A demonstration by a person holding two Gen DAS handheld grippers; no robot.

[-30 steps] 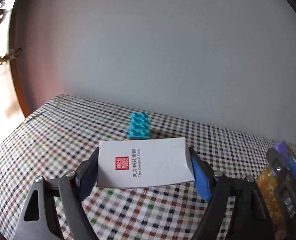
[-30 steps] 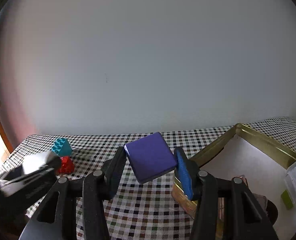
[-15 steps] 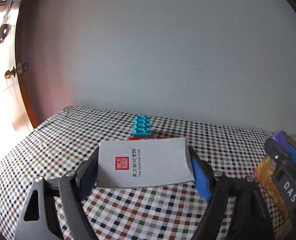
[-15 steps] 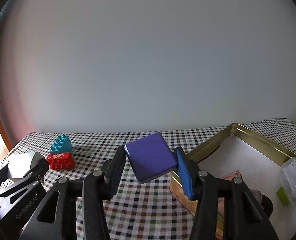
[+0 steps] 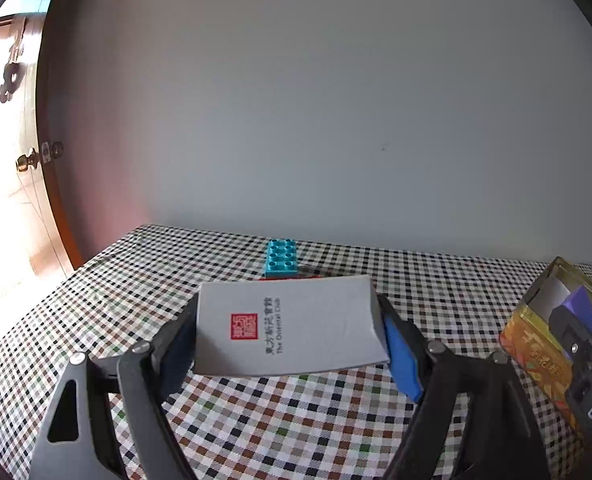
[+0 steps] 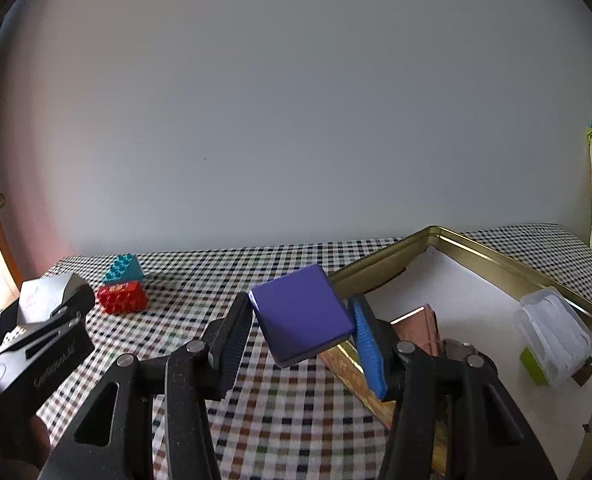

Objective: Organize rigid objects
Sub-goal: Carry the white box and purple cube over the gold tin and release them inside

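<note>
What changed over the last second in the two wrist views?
The right tool, carrying the purple tile, moved toward the gold tin, which now looms larger in its view. The left tool swung, so the teal brick sits farther off and centred. Both grips unchanged: white box and tile stay clamped; the bricks stay stacked.

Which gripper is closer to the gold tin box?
Right. The right gripper, holding the purple block, hangs at the gold tin, right by its near wall. The left gripper, holding a white card, is farther off, beside the bricks.
</note>
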